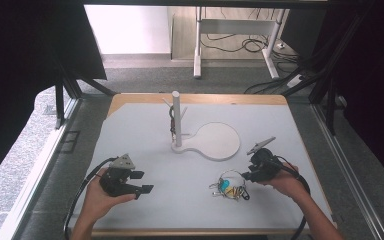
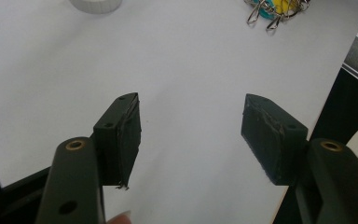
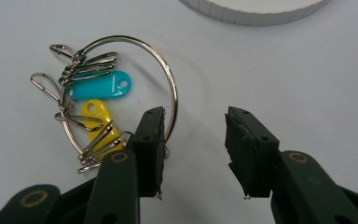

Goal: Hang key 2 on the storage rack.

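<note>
The key ring (image 3: 121,88) lies amid bare table (image 1: 190,200); right tongs (image 3: 193,140) half-open, empty, one jaw beside its wire; left tongs (image 2: 191,135) released

place: lab | cues: black curtains (image 1: 30,45), floor cables (image 1: 240,45), desk frame (image 1: 198,45)

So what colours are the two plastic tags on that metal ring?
One tag is turquoise, the other tag yellow, on the silver key ring; clearest in the right gripper view.

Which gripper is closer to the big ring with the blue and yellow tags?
The right gripper. Its jaws sit right at the key ring, one jaw against the wire loop. The left gripper is farther away, across the white table.
</note>
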`<state>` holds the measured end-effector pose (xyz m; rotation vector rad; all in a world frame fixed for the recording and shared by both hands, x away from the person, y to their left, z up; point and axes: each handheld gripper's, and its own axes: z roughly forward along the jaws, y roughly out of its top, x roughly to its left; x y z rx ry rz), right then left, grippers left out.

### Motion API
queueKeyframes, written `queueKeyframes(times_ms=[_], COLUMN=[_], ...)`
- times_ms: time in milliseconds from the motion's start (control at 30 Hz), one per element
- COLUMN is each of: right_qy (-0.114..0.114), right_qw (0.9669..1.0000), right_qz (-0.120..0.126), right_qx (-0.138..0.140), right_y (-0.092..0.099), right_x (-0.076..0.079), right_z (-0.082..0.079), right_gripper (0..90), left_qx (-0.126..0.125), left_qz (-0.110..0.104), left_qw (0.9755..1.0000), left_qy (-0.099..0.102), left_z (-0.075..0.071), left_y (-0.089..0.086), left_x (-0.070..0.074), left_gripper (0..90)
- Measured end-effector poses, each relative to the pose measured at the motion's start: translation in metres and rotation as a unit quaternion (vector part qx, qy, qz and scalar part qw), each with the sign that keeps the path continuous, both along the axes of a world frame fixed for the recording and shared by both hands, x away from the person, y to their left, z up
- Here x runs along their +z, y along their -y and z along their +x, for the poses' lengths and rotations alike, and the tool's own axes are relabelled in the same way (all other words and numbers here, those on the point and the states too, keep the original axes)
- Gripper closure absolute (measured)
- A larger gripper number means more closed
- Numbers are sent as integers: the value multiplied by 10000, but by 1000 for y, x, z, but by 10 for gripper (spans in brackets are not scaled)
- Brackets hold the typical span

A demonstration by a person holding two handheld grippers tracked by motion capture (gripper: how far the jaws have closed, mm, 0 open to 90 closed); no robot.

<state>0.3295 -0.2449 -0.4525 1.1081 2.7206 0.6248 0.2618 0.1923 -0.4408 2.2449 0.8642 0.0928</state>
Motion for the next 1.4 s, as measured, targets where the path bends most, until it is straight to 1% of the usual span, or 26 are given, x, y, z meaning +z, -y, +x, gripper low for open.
queueKeyframes(times_ms=[100, 267, 400, 500, 533, 567, 667, 700, 767, 800, 867, 933, 1000, 1133, 1200, 1233, 1300, 1400], right_qy=[-159, -263, -419, -592, -660, -719, -857, -905, -968, -985, -1045, -1075, -1054, -1146, -1212, -1204, -1226, -1280], right_qw=[9999, 9995, 9987, 9975, 9971, 9967, 9956, 9952, 9946, 9945, 9941, 9940, 9942, 9930, 9920, 9918, 9910, 9899], right_qz=[-25, -160, -271, -354, -357, -361, -364, -348, -342, -341, -288, -193, -175, -140, -162, -218, -280, -311], right_qx=[36, 52, 121, 126, 132, 142, 132, 149, 125, 120, 64, 83, 127, 250, 324, 369, 463, 516], right_y=[-4, -9, -14, -18, -19, -21, -23, -23, -25, -25, -25, -23, -22, -21, -22, -23, -25, -27], right_x=[-4, -11, -16, -19, -20, -21, -23, -23, -22, -22, -20, -15, -9, 3, 9, 12, 16, 19], right_z=[3, 7, 11, 14, 16, 17, 19, 19, 21, 21, 22, 22, 21, 17, 13, 11, 7, 3], right_gripper=[592, 613, 638, 664, 676, 696, 758, 776, 816, 823, 841, 856, 860, 862, 863, 863, 863, 864], left_qx=[27, 20, -18, -1, 8, -9, 52, 71, 83, 109, 125, 132, 119, 157, 175, 186, 187, 187], left_qz=[-37, -28, 26, -4, -49, -36, -55, -90, -113, -139, -134, -130, -136, -124, -137, -131, -146, -135], left_qw=[10000, 10000, 10000, 10000, 10000, 10000, 9999, 9999, 9998, 9998, 9998, 9998, 9998, 9997, 9997, 9996, 9996, 9997], left_qy=[18, -5, -16, -31, -60, -61, -85, -88, -112, -110, -113, -116, -114, -135, -138, -144, -135, -129], left_z=[0, -1, 0, 1, 1, 1, 2, 3, 3, 3, 4, 3, 3, 3, 3, 3, 3, 3], left_y=[0, 2, 2, 3, 2, 1, -3, -4, -7, -8, -8, -8, -8, -8, -9, -9, -9, -10], left_x=[0, -2, -3, -5, -5, -6, -7, -7, -8, -8, -9, -9, -9, -8, -8, -8, -8, -7], left_gripper=[386, 387, 387, 387, 387, 388, 389, 389, 389, 389, 390, 390, 390, 390, 390, 390, 390, 390])
